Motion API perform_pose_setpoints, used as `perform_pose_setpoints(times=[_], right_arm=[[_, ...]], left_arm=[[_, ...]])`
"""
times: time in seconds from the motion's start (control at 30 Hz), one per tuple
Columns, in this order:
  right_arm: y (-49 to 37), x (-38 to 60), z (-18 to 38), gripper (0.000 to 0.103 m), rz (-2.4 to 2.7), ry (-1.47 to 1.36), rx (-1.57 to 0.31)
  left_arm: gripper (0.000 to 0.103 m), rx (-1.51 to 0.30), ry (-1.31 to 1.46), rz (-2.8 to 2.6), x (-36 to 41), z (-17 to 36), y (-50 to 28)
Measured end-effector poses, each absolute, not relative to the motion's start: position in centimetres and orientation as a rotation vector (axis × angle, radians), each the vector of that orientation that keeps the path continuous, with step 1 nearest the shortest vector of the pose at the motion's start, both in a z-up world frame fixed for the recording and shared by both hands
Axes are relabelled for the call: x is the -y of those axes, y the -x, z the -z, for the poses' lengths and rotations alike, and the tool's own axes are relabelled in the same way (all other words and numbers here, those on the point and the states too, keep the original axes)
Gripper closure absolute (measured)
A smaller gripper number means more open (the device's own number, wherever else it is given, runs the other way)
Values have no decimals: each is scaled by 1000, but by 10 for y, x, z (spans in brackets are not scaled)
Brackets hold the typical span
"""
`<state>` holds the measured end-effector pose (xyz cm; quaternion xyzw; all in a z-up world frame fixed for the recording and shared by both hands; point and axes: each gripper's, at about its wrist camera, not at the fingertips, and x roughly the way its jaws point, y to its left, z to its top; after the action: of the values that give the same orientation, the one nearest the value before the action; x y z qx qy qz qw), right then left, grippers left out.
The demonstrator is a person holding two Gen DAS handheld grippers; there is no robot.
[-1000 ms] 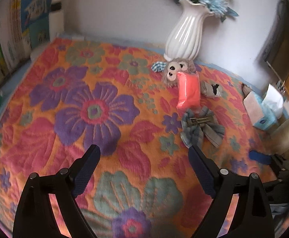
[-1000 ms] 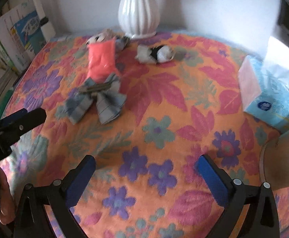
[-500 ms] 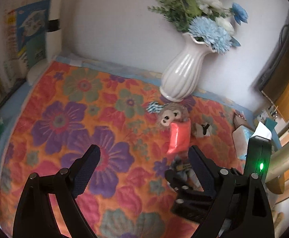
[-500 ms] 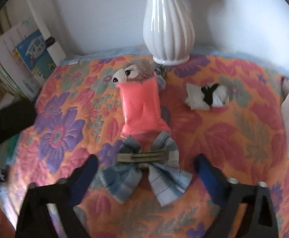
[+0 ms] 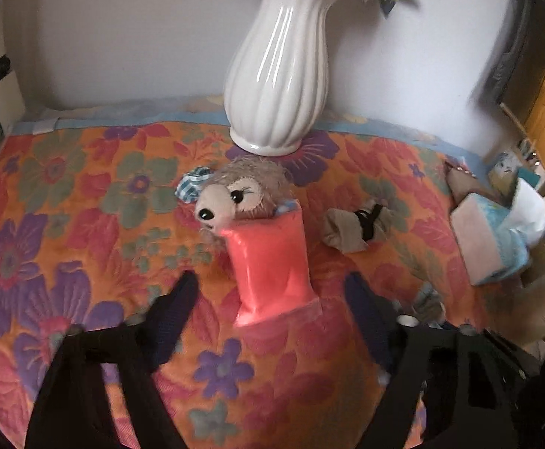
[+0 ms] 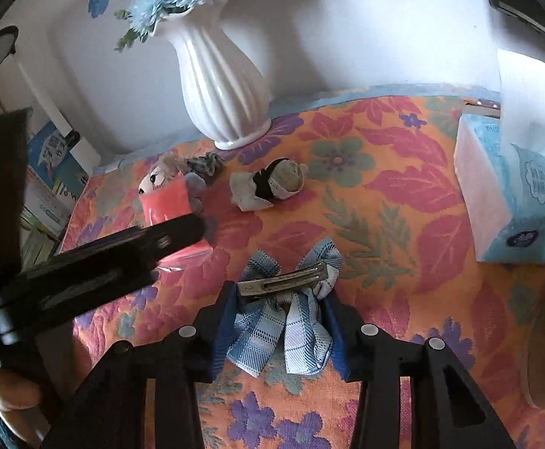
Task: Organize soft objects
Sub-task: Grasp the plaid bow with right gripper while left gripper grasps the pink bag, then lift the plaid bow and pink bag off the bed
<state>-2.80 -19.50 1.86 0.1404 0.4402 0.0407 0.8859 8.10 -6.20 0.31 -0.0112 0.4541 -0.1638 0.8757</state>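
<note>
A plush toy (image 5: 242, 194) lies in front of the vase, its body under a pink pouch (image 5: 272, 262). My left gripper (image 5: 272, 299) straddles the pouch's near end. Its jaws are closing, with gaps still showing on both sides of the pouch. A blue plaid bow (image 6: 283, 321) with a metal clip (image 6: 283, 284) sits between the fingers of my right gripper (image 6: 279, 318). Those jaws are closing too, and the pads bunch the bow's tails together. One left fingertip (image 6: 182, 230) shows over the pouch (image 6: 165, 202) in the right wrist view. A rolled grey sock (image 6: 268, 187) lies apart.
A tall white ribbed vase (image 5: 279, 75) with blue flowers stands at the back against the wall. A tissue box (image 6: 515, 202) sits at the right edge of the flowered cloth (image 6: 384, 194). Books (image 6: 48, 172) stand at the left. A person's fingers (image 6: 14, 396) show at the lower left.
My left gripper came forward to the pink pouch and its jaws narrowed. My right gripper slid onto the plaid bow and its jaws closed in on the tails.
</note>
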Motion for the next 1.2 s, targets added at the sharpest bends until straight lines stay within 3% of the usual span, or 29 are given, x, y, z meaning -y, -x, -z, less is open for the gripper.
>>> perform_pose_setpoints(times=[0.03,0.67,0.77,0.93,1.03,1.2], right_arm=[[28,191,-19,60,-80,-270,-916],[83,156,-29,61,-109,-100,-876],[82,159,-26,60,-102,-110,-889],[78,170,-22,43,-94,-175,-914],[79,180,-22,42,-106,-240,-913],[80,184,-22,41,-115,-279,-907]], left_arm=[[68,-951,25,333,63,-1,-84],[69,-1106,-21,482,30,-13,21],[55,-1063,-51,449,33,-9,24],[29,-951,-40,450,24,2,35],[24,-919,-26,453,21,1,38],[23,-918,-8,443,19,1,38]])
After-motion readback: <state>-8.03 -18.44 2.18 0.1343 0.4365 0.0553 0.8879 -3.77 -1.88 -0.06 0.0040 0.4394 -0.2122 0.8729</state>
